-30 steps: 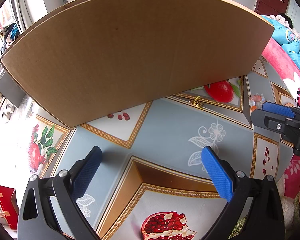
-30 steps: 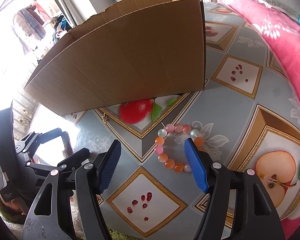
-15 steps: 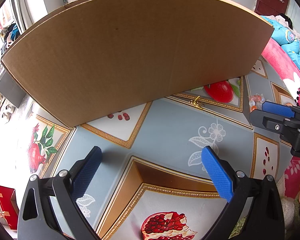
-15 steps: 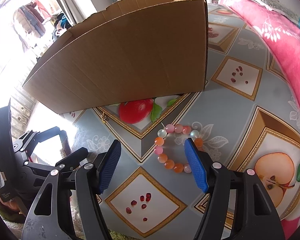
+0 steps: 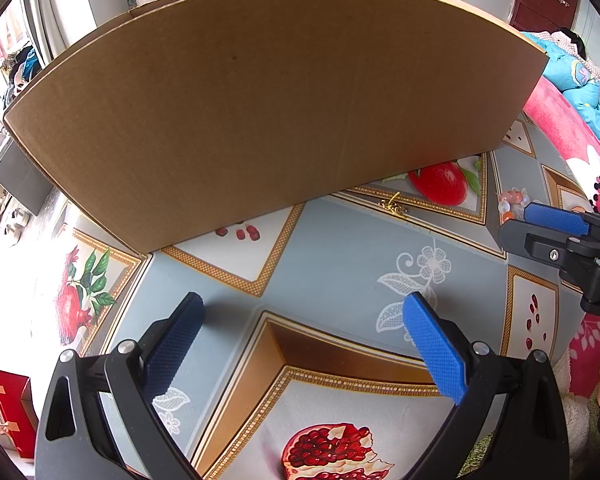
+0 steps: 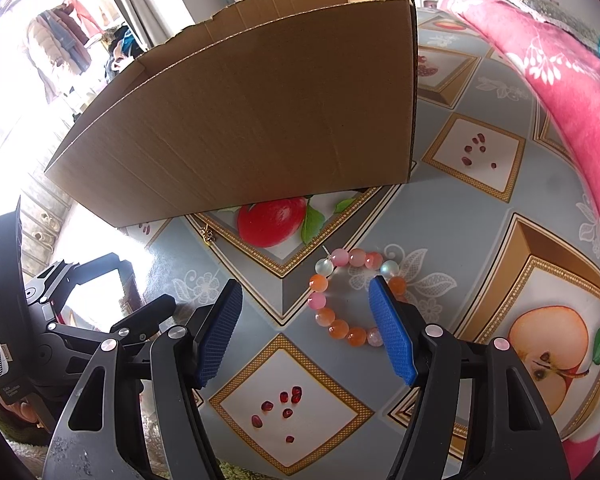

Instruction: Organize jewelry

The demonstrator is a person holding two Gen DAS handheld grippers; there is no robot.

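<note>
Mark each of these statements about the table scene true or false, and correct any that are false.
1. The bead bracelet lies on the tablecloth, outside the cardboard box. True.
2. The right claw is clamped shut on the bracelet. False: its jaws stand open and hold nothing; the bracelet lies on the cloth beyond them.
3. A small gold piece lies on the cloth near the box's lower edge. True.
4. The left claw holds the gold piece. False: it is open and empty, with the gold piece lying well ahead of it.
5. The box lies flattened on the table. False: its walls stand upright and its top is open.
</note>
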